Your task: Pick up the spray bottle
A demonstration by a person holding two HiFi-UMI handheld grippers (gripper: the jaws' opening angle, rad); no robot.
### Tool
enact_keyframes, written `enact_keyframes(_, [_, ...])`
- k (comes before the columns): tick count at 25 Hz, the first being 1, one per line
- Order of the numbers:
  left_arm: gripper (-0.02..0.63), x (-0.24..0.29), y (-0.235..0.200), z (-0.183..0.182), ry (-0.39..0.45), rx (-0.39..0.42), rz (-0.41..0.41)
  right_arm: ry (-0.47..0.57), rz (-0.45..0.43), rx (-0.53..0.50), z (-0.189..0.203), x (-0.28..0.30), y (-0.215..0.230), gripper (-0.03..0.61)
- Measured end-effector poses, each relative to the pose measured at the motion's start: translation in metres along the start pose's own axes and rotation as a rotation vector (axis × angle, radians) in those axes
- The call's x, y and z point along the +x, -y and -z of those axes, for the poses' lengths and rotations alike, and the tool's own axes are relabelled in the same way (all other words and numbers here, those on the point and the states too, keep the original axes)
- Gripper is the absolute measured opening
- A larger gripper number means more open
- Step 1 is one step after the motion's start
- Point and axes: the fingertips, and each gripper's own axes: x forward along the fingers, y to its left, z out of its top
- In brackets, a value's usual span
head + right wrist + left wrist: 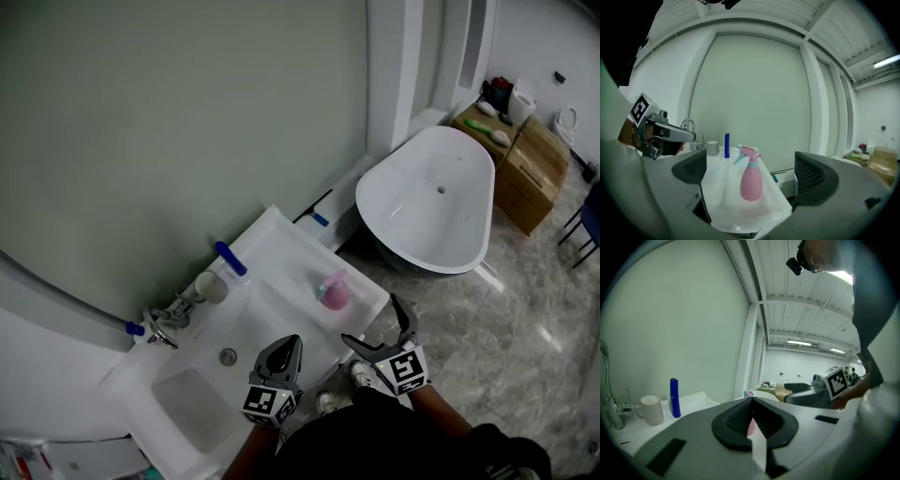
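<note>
A pink spray bottle (333, 292) (751, 176) with a light blue trigger head stands upright on the right end of the white washbasin counter (281, 246). My right gripper (379, 332) (750, 178) is open, its jaws wide apart on either side of the bottle but short of it, near the counter's front edge. My left gripper (280, 354) (752, 416) is shut with nothing in it, hovering over the basin's front rim. Only a sliver of pink bottle (751, 427) shows behind its closed jaws.
A blue tube (231, 258) (674, 397), a white mug (212, 286) (651, 410) and a chrome tap (165, 320) stand at the back of the counter. A white bathtub (433, 195) lies to the right, with cardboard boxes (528, 169) beyond. A wall runs behind the basin.
</note>
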Motion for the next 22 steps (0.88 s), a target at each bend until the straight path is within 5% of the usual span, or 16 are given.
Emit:
enact_keyframes(12, [-0.008,0.005,-0.043,0.005,-0.003,-0.056,-0.188,-0.118,-0.153,-0.006,0.035,0.078,-0.002,0.561])
enact_keyframes(22, [-0.008,-0.002,-0.062,0.01,0.004,-0.084,-0.278,-0.135,-0.18,-0.009,0.055,0.109,0.0,0.37])
